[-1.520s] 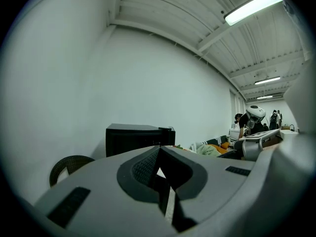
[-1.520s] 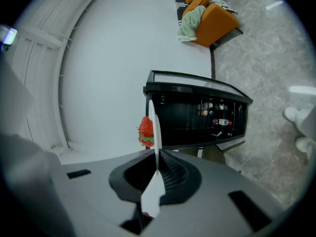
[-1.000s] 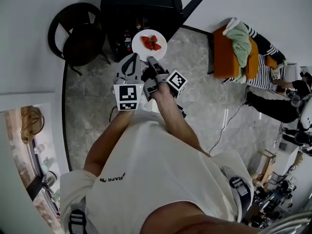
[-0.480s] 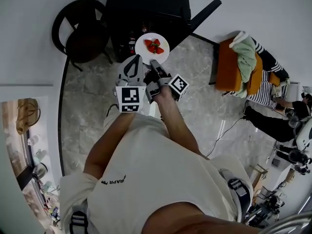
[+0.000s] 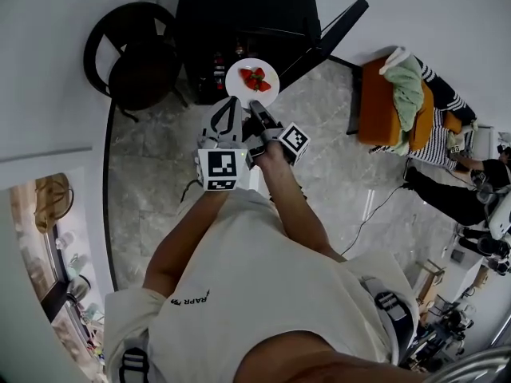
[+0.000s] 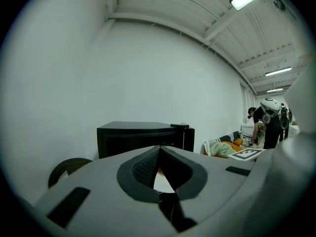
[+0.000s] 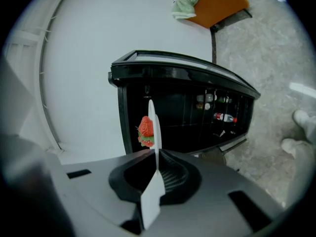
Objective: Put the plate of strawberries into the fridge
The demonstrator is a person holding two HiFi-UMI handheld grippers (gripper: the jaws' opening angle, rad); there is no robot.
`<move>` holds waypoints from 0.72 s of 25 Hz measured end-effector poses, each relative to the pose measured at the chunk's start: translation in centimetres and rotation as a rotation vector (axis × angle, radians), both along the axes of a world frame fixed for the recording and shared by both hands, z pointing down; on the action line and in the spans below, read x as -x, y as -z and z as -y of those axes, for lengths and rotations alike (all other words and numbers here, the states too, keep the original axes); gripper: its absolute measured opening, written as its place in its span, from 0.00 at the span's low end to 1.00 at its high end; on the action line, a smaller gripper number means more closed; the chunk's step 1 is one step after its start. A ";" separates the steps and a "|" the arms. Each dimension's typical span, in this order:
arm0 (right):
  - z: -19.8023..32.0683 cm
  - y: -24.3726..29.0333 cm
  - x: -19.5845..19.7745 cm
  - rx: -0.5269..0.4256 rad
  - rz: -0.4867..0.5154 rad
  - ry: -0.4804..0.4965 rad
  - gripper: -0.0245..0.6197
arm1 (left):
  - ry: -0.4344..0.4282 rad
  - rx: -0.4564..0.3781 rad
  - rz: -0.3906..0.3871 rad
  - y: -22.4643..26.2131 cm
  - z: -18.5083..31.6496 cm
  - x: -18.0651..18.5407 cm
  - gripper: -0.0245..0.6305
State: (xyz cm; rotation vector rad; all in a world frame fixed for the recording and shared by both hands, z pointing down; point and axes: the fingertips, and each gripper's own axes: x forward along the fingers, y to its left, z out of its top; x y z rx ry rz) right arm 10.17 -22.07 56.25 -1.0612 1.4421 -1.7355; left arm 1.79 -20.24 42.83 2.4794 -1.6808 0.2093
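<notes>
A white plate (image 5: 239, 87) carrying strawberries (image 5: 256, 79) hangs just in front of the open black fridge (image 5: 239, 14). My right gripper (image 5: 257, 112) is shut on the plate's near rim. In the right gripper view the plate (image 7: 153, 125) stands edge-on between the jaws, with a strawberry (image 7: 145, 131) on its left face, and the fridge's (image 7: 197, 107) dark shelves lie behind. My left gripper (image 5: 232, 102) hovers beside the plate on the left, shut and empty. Through the left gripper (image 6: 159, 150) a sliver of the plate (image 6: 163, 182) shows, with the fridge (image 6: 143, 135) beyond.
The fridge door (image 5: 327, 30) swings out to the right. Bottles (image 7: 222, 116) sit on the fridge shelves. A black round chair (image 5: 132, 54) stands left of the fridge. An orange seat (image 5: 383, 94) with clothes and a person (image 5: 455, 174) are at the right on the marble floor.
Both grippers and the plate have moved forward toward the fridge opening. The grip on the plate is unchanged.
</notes>
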 end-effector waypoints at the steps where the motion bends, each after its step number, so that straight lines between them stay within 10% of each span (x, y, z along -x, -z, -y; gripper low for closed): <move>1: 0.4 -0.2 0.1 -0.001 0.002 -0.007 0.07 | 0.000 0.002 -0.003 -0.1 0.3 0.1 0.04; 18: 4.3 -6.5 1.0 0.042 -0.019 -0.010 0.07 | 0.023 0.049 -0.023 -3.4 1.6 0.7 0.04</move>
